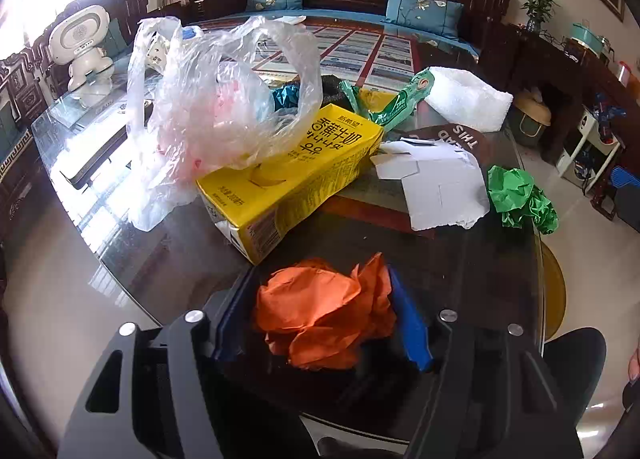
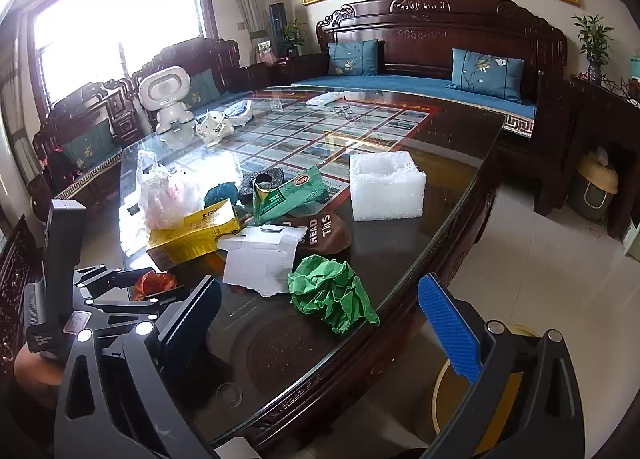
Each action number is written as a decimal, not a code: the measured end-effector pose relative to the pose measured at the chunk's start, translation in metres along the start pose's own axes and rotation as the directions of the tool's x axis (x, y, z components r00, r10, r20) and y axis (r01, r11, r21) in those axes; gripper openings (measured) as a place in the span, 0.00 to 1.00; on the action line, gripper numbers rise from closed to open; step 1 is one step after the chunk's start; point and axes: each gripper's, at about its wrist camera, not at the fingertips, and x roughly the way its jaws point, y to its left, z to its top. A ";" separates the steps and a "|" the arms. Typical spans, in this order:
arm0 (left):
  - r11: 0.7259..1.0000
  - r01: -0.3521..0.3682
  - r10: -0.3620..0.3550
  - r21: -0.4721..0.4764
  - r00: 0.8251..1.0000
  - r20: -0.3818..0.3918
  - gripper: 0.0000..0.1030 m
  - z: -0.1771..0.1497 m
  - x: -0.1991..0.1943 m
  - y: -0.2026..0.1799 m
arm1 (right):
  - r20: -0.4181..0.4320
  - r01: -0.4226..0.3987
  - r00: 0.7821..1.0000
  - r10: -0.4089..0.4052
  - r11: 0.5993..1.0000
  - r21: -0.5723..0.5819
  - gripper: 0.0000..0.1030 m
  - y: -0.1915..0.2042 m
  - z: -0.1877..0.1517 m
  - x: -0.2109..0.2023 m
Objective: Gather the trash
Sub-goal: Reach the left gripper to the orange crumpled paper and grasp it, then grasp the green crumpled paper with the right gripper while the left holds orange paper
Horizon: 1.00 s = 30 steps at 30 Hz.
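Now | brown card (image 2: 325, 228) reads "READ THIS" | left fingers (image 1: 320, 311) clamp orange paper (image 1: 320, 315) | right fingers (image 2: 320, 323) wide, empty

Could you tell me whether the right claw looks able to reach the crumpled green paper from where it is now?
Probably yes: the right claw stands open and empty, and the green paper lies near the table edge with nothing between them.

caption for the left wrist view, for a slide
Left gripper closed on a crumpled orange paper ball on the glass table, yellow carton and plastic bag behind.
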 end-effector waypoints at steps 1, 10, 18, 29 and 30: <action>1.000 0.017 -0.017 -0.012 1.000 -0.001 0.55 -0.001 0.000 0.003 | -0.005 -0.003 1.000 0.003 1.000 0.001 0.92 -0.001 0.000 0.002; 0.997 0.070 -0.070 -0.017 0.997 0.043 0.38 0.000 -0.014 0.006 | -0.039 -0.028 0.999 0.028 1.000 -0.005 0.92 0.000 -0.003 0.013; 0.992 0.125 -0.124 -0.035 0.991 0.047 0.36 0.001 -0.019 0.008 | -0.069 -0.049 0.996 0.048 0.999 -0.017 0.92 -0.002 -0.003 0.021; 0.989 0.146 -0.144 -0.018 0.987 0.075 0.36 0.007 -0.029 0.006 | -0.122 -0.036 0.992 0.032 0.999 -0.037 0.92 -0.009 -0.003 0.044; 0.989 0.149 -0.148 -0.019 0.986 0.074 0.36 0.008 -0.029 0.006 | -0.127 -0.038 0.991 0.032 0.998 -0.041 0.92 -0.009 -0.002 0.047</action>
